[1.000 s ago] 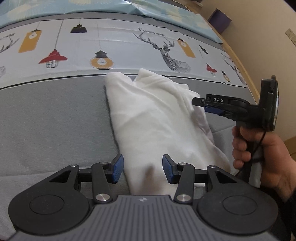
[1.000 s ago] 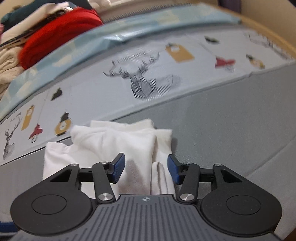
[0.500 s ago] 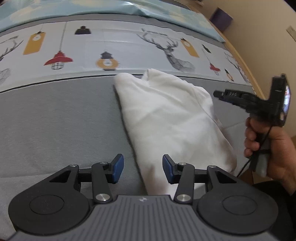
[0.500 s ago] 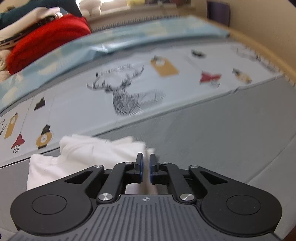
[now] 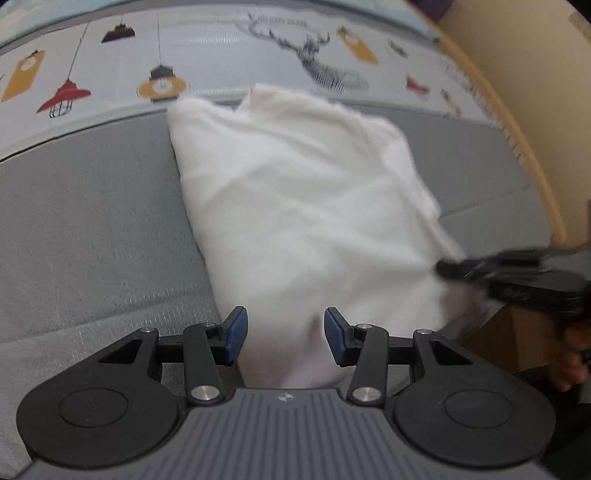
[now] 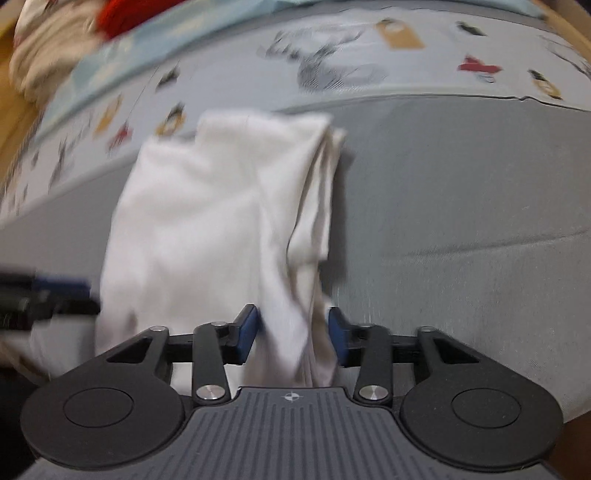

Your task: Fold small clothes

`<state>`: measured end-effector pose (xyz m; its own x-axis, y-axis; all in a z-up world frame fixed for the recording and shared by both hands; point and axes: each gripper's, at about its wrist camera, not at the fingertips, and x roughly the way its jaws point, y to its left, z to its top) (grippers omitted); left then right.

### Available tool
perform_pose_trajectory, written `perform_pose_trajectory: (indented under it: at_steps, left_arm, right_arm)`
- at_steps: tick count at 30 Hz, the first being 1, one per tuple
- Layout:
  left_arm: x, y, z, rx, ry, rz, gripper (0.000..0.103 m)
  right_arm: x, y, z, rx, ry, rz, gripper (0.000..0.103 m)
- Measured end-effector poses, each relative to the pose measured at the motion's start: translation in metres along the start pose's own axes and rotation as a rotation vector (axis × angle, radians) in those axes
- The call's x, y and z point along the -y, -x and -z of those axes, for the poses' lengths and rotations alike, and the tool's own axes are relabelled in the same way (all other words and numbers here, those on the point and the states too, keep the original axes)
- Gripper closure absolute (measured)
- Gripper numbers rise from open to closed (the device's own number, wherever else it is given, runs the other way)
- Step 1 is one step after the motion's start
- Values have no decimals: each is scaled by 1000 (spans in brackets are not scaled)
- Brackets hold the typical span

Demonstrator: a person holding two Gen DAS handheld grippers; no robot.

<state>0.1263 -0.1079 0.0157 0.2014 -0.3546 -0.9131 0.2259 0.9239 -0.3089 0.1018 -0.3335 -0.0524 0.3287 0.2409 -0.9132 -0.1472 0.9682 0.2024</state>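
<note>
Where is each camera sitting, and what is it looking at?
Left wrist: on the left gripper, looking down at the cloth on the bed; its fingers, the right gripper and a hand show.
Right wrist: on the right gripper, looking down at the cloth between its closing jaws; left gripper at left.
Both see cloth, bed, the other gripper.

A grey bedspread [image 5: 92, 229] fills the middle and lower left of the left wrist view. Above it runs a pale printed sheet [image 5: 221, 48] — hanging lamps at upper left, a stag's head [image 5: 317, 62] at upper centre. A tan wall [image 5: 524, 74] takes the upper right. In the right wrist view, blurred, a red cloth [image 6: 129, 11] and cream fabric [image 6: 48, 51] sit at upper left.
</note>
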Motion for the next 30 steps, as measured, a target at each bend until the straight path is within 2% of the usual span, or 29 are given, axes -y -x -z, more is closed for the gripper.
perform_pose_trajectory:
  at_steps: [2, 4, 5, 6, 8, 9, 11, 13, 17, 19, 20, 21, 23, 24, 26, 29, 30]
  left_arm:
    - [3, -5, 1, -10, -5, 1, 53]
    - [5, -7, 1, -14, -22, 20, 53]
    - [7, -12, 2, -30, -46, 11, 53]
    - [10, -20, 5, -63, -84, -21, 53]
    - [16, -37, 12, -142, -168, -91, 53]
    - [18, -44, 16, -177, -205, -113, 52]
    - [20, -48, 20, -201, -238, -125, 52]
    - [19, -44, 16, -186, -230, -109, 53]
    - [10, -30, 6, -130, -178, -65, 50]
    - [0, -25, -1, -97, -125, -56, 49]
    - [-6, -23, -5, -76, -89, -57, 47]
    - [-14, -20, -9, -48, -40, -55, 44]
    - [-27, -17, -16, 2, 63, -47, 35]
    - [-35, -16, -17, 31, 110, -44, 30]
    - [-47, -19, -19, 54, 186, -55, 30]
    - [-53, -24, -21, 68, 231, -33, 30]
    - [-53, -26, -20, 68, 235, -27, 30]
  right_arm:
    - [2, 21, -2, 107, -9, -6, 95]
    - [16, 39, -3, 186, -91, -74, 95]
    - [18, 37, -2, 164, -98, -80, 95]
    - [17, 28, -1, 103, -79, -65, 95]
    - [6, 2, 6, -51, 4, 2, 95]
    - [-1, -9, 9, -101, 54, 43, 95]
    - [-6, -15, 7, -124, 69, 72, 94]
    - [0, -9, 0, -84, 11, 67, 90]
    - [8, 4, -10, 3, -37, -25, 82]
    - [10, -8, -6, -67, -15, 6, 82]
    - [12, -13, -3, -94, 2, 44, 78]
    - [14, -15, -1, -90, 9, 73, 69]
    - [19, -6, -2, -12, -26, 56, 70]
    - [22, 3, -5, 56, -52, 49, 69]
    - [27, 14, -8, 151, -98, 40, 66]
    - [34, 12, -12, 190, -172, 25, 52]
    - [34, 10, -13, 190, -178, 17, 50]
